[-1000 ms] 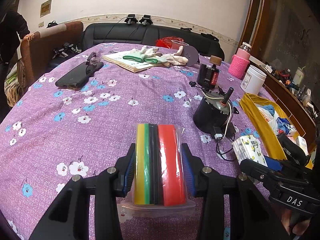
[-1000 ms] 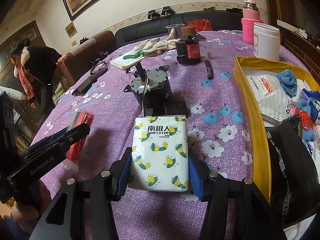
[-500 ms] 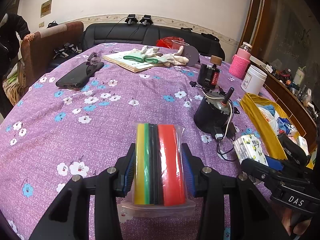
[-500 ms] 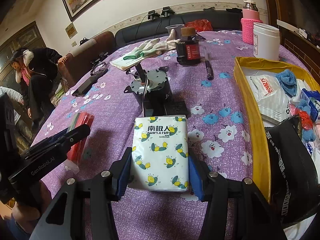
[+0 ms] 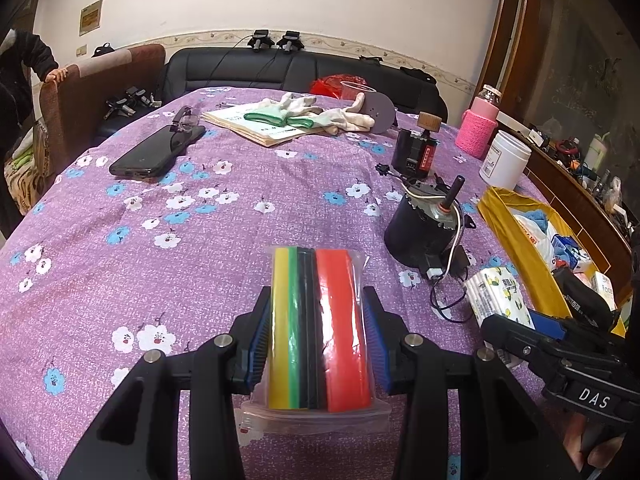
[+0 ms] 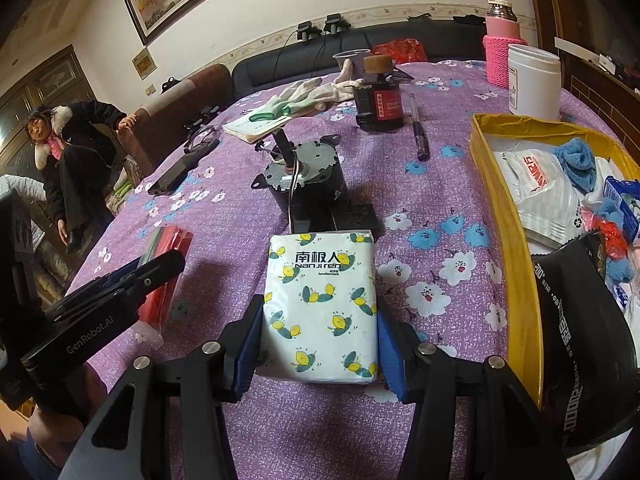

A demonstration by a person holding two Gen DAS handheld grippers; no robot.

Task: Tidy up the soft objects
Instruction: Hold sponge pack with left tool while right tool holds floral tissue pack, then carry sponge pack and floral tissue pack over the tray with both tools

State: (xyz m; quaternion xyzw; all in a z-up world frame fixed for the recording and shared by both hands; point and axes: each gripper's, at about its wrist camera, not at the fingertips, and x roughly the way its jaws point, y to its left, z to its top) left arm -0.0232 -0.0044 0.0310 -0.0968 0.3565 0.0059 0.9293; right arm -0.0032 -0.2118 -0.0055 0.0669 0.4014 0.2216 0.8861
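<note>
Nothing's really shifting since a second ago: the left gripper [image 5: 316, 334] is still squeezing the clear plastic bag of yellow, green, black and red bands [image 5: 318, 330], and the right gripper [image 6: 320, 338] is still pinching the white lemon-print tissue pack [image 6: 322, 308], both over the purple flowered tablecloth [image 5: 160, 216]. Beside them the yellow tray [image 6: 516, 264] is holding white plastic bags, blue cloths and a black pouch.

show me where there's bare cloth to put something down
Most bare cloth lies between the phone and the left gripper. Crowded: the strip around the motor, between the tissue pack and ink bottle; the yellow tray is full.
</note>
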